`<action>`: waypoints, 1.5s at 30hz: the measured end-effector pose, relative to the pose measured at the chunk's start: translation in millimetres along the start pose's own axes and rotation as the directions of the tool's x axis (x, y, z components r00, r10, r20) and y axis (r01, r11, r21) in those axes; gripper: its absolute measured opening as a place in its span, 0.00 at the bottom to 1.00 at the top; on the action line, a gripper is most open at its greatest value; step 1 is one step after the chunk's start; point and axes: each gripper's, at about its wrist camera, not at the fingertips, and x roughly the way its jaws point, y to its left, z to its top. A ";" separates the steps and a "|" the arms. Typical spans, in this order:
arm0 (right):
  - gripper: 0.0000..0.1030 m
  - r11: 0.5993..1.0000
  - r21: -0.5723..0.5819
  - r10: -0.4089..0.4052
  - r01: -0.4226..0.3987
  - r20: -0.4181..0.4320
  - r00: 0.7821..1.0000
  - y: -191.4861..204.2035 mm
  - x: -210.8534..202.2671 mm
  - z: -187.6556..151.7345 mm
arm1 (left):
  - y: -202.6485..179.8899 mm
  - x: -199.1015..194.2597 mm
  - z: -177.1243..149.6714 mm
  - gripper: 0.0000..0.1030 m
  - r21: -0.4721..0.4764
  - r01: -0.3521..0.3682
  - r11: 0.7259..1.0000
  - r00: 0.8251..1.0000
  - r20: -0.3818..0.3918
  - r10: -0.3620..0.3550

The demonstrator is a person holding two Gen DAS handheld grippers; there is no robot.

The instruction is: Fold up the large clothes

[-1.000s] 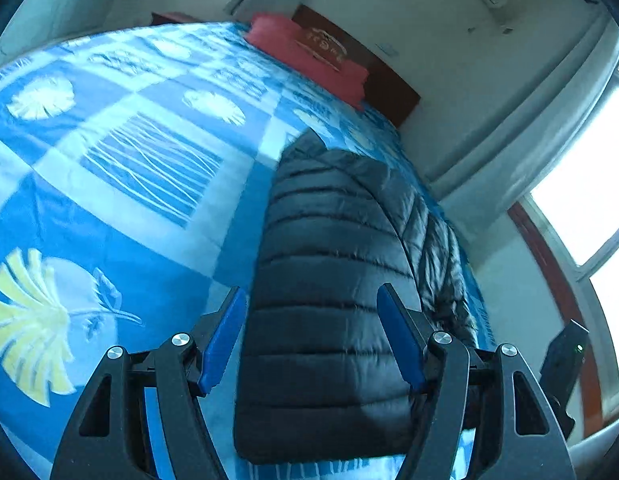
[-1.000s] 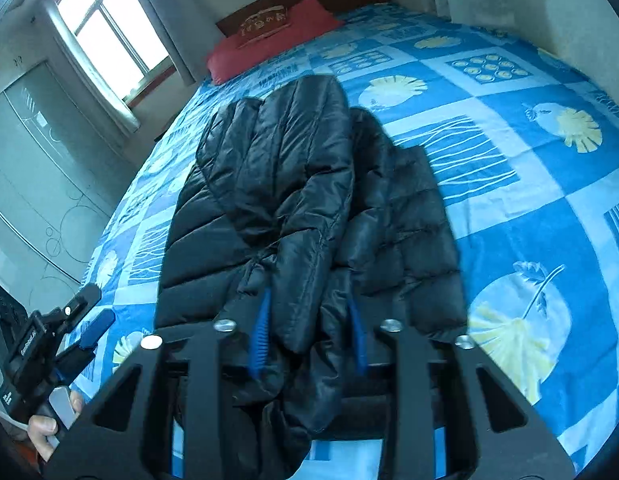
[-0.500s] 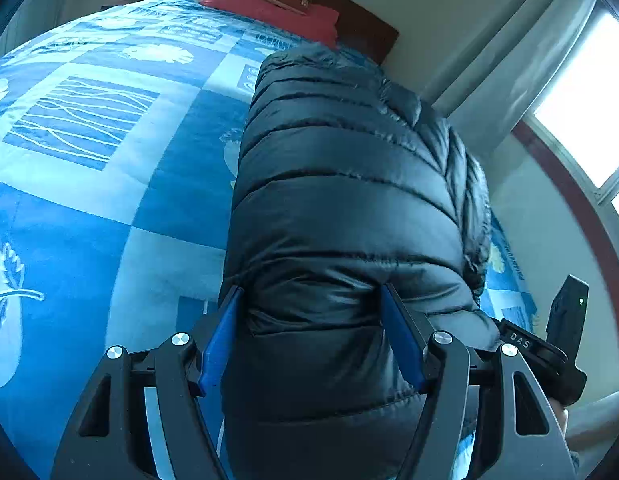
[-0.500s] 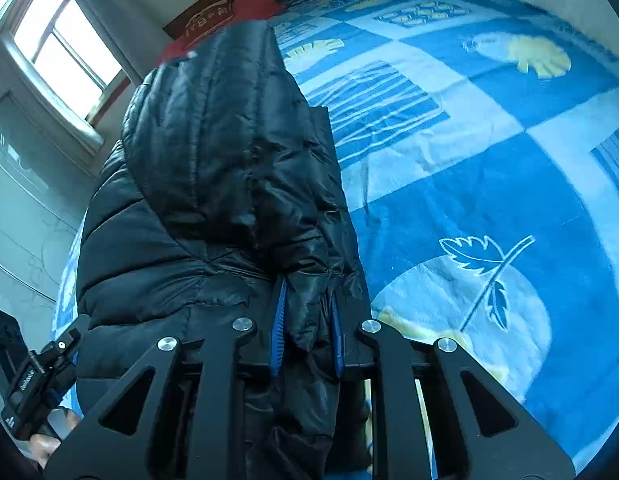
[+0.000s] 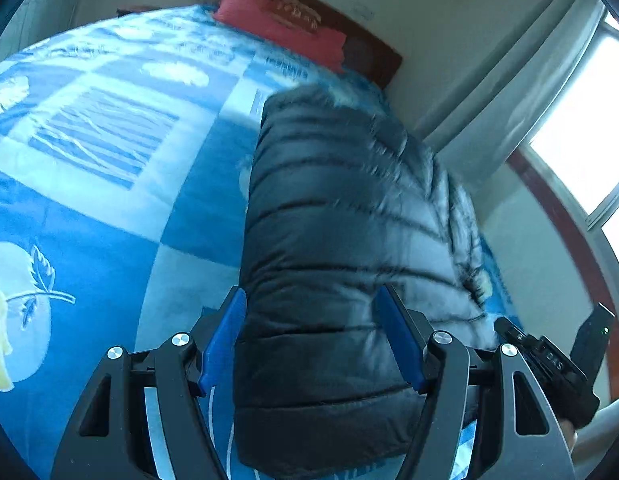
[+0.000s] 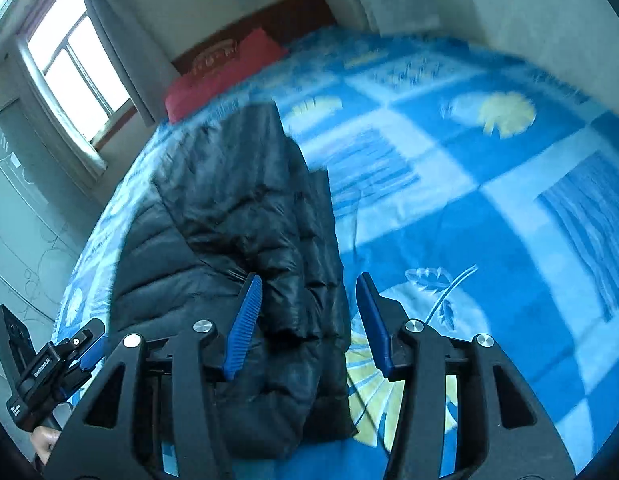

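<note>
Both tools agape over jacket hem (bedspread alongside)

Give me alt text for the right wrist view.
A black puffer jacket lies folded on a blue patterned bedspread, with the open right gripper over its near edge, jaws holding nothing. A red pillow and a window show beyond.

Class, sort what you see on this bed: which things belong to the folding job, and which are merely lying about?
Job:
black quilted puffer jacket
left gripper, open
right gripper, open

Lying about:
red pillow
blue leaf-patterned bedspread
</note>
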 end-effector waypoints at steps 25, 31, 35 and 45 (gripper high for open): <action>0.30 0.994 -0.086 0.059 -0.065 -0.068 0.996 36.9 9.0 13.1 | -18.8 17.0 35.4 0.61 0.034 0.055 0.998 0.998 -0.032 -0.054; 0.25 0.993 -0.119 -0.002 -0.016 -0.147 0.989 30.6 80.7 21.9 | -21.5 65.1 39.5 0.61 0.052 0.012 0.999 0.995 -0.102 -0.006; 0.22 0.998 -0.060 0.023 -0.036 -0.193 0.981 18.3 100.8 17.7 | -27.6 74.2 35.6 0.60 0.117 -0.012 0.993 0.993 -0.113 0.025; 0.29 0.989 -0.119 0.075 -0.083 -0.067 0.995 52.7 102.1 99.4 | -25.7 73.1 96.7 0.58 0.013 0.055 0.998 0.998 -0.023 -0.054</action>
